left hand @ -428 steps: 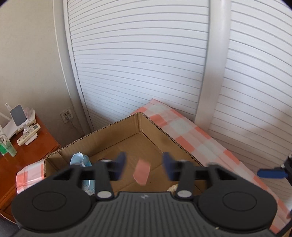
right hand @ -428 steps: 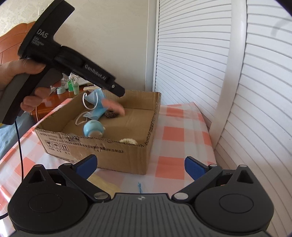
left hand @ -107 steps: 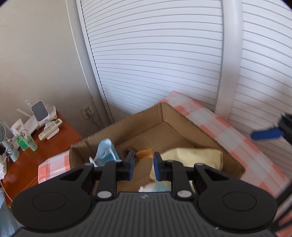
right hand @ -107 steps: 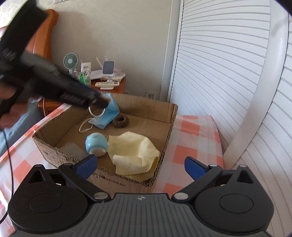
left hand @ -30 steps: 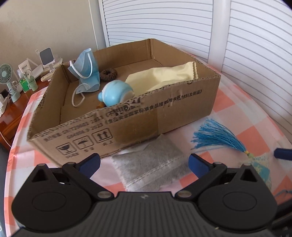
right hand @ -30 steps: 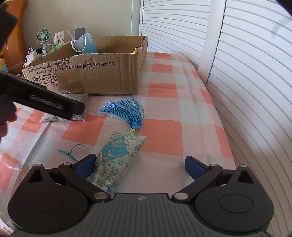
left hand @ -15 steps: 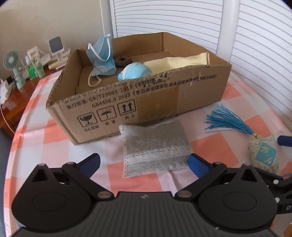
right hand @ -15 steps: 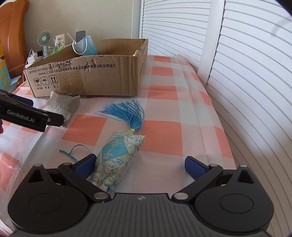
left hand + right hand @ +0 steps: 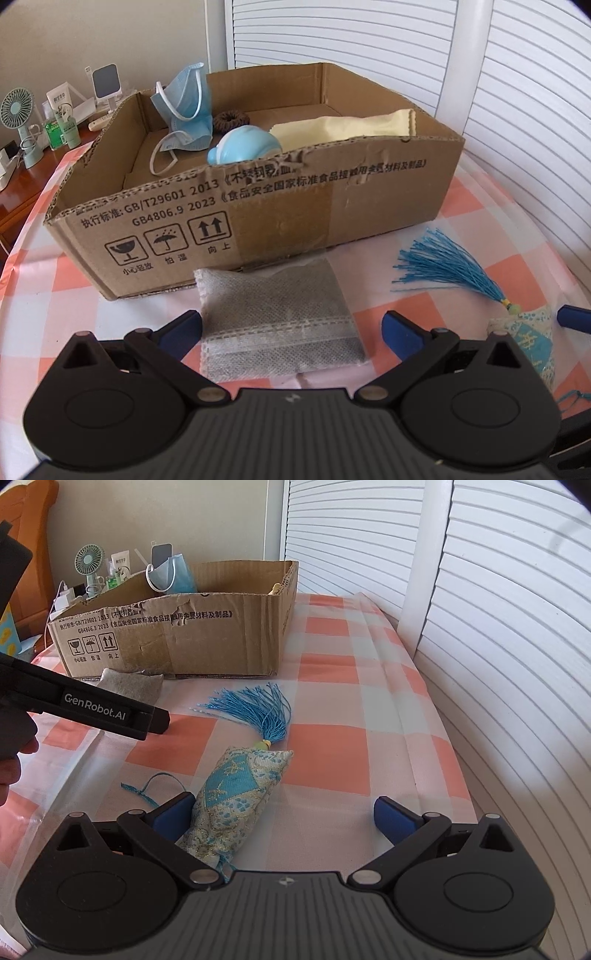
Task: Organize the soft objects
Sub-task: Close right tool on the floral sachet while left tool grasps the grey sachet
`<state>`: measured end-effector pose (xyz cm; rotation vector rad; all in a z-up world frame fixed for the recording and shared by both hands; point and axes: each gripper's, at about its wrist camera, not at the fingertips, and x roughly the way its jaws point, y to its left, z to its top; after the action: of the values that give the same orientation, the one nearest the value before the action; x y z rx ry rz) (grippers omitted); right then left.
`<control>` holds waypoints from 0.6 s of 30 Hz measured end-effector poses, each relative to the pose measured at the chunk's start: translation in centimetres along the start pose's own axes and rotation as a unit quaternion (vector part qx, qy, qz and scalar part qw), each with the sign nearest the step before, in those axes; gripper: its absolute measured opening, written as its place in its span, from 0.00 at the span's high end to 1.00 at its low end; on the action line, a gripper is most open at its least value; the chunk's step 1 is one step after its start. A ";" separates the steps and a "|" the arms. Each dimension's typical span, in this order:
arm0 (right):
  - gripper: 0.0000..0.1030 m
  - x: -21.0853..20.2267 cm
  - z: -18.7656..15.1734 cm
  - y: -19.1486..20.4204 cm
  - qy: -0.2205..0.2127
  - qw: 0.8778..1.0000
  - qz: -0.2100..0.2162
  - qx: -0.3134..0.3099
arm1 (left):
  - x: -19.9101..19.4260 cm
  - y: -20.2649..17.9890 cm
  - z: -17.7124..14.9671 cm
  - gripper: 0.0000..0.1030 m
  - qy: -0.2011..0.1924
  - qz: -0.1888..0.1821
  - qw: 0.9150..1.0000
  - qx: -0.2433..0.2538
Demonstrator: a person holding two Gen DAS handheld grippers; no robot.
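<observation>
A grey fabric pouch point(image 9: 279, 321) lies on the checked cloth in front of the cardboard box point(image 9: 332, 206); it also shows in the right wrist view point(image 9: 129, 685). My left gripper point(image 9: 291, 332) is open, its fingers on either side of the pouch's near end. A blue patterned sachet point(image 9: 236, 790) with a blue tassel point(image 9: 258, 709) lies before my open right gripper point(image 9: 284, 816), by its left finger; it also shows in the left wrist view point(image 9: 528, 339). The box holds a blue face mask point(image 9: 188, 107), a brown hair tie point(image 9: 231, 120), a light-blue round object point(image 9: 243, 147) and a yellow cloth point(image 9: 347, 127).
White louvred doors point(image 9: 480, 627) run along the right side and behind the box. A wooden side table point(image 9: 22, 177) at the left carries a small fan point(image 9: 16, 110), bottles and a phone stand. The left gripper's body point(image 9: 92, 705) reaches in from the left in the right wrist view.
My left gripper has come lower and closer to the grey pouch, so the pouch now lies between its fingers. The right gripper has barely moved.
</observation>
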<state>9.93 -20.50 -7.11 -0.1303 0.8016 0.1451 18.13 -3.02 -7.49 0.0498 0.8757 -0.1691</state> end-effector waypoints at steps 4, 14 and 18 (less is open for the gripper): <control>0.00 -0.8 0.5 0.7 0.007 1.000 0.017 -0.019 | -0.1 0.2 -0.3 0.00 -0.005 -0.006 1.000 0.006; 0.08 -1.2 1.2 4.1 0.009 0.995 0.079 -0.064 | -0.3 0.8 -0.5 0.00 -0.007 -0.007 1.000 0.007; 0.15 0.0 1.8 4.6 0.017 0.993 0.093 -0.065 | -0.3 0.9 -0.4 0.00 -0.008 -0.011 1.000 0.010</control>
<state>10.34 -15.65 -6.13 -0.1819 0.8375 0.3724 17.84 -2.02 -7.56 0.0581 0.8597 -0.1980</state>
